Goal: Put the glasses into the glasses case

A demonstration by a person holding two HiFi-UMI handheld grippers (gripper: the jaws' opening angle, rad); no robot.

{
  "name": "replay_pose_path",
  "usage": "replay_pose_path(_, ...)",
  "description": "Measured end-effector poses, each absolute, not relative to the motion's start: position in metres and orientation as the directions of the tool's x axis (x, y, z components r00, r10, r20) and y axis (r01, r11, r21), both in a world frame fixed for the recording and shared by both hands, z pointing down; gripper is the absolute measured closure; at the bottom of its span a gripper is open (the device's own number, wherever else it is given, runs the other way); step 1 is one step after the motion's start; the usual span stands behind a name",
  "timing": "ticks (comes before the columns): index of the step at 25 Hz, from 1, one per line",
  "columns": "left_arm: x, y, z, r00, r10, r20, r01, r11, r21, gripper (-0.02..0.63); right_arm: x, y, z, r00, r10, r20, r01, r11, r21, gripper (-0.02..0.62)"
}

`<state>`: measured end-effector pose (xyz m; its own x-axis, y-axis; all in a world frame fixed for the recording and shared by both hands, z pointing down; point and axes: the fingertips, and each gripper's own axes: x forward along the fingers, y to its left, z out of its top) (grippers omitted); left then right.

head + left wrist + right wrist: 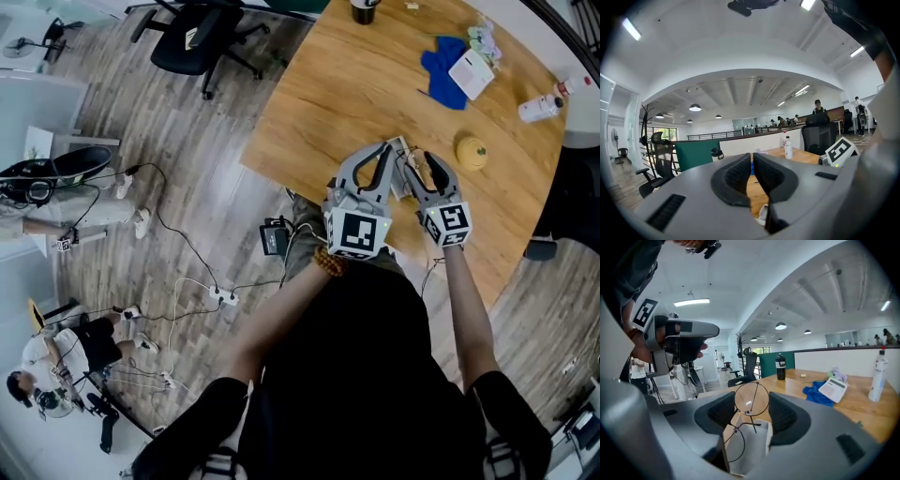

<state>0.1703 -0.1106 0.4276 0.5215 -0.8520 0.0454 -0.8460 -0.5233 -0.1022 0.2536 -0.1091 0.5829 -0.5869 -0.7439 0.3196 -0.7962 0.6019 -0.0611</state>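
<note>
An open office with a wood-plank floor; the work goes on at the near edge of a round wooden table [356,84].

The glasses [751,400], thin black wire with round lenses, stand on edge between the jaws of the right gripper [752,409]. The upper lens sits squarely between the two ribbed pads, its rim against each, so the right gripper is clamped on the glasses. The lower lens and the folded arms hang over the glasses case [752,451], which lies open just under the jaws, white inside with a tan flap on its left.

The left gripper [752,164] is close beside the right one. Its pads are drawn almost together, with only a thin slit between them and nothing caught at the tips; a bit of white shows low in the gap.

Each gripper carries a cube [358,234] printed with square black-and-white markers, no words.

Farther across the table lie a blue cloth [442,70] with a white calculator [471,73] partly on it, a small yellow thing [471,152], a white bottle [542,106] on its side whose label is too small to read, and a black cup [363,9]. On the floor are a black office chair [192,37] and trailing cables [222,298].
</note>
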Motion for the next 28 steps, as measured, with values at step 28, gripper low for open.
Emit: replay_pose_path(28, 0.132, -0.134, 0.449, 0.455, -0.887, 0.076, -0.885, -0.460, -0.073, 0.571, 0.228, -0.154, 0.655, -0.615, -0.629, 0.476, -0.767, 0.616, -0.177, 0.364)
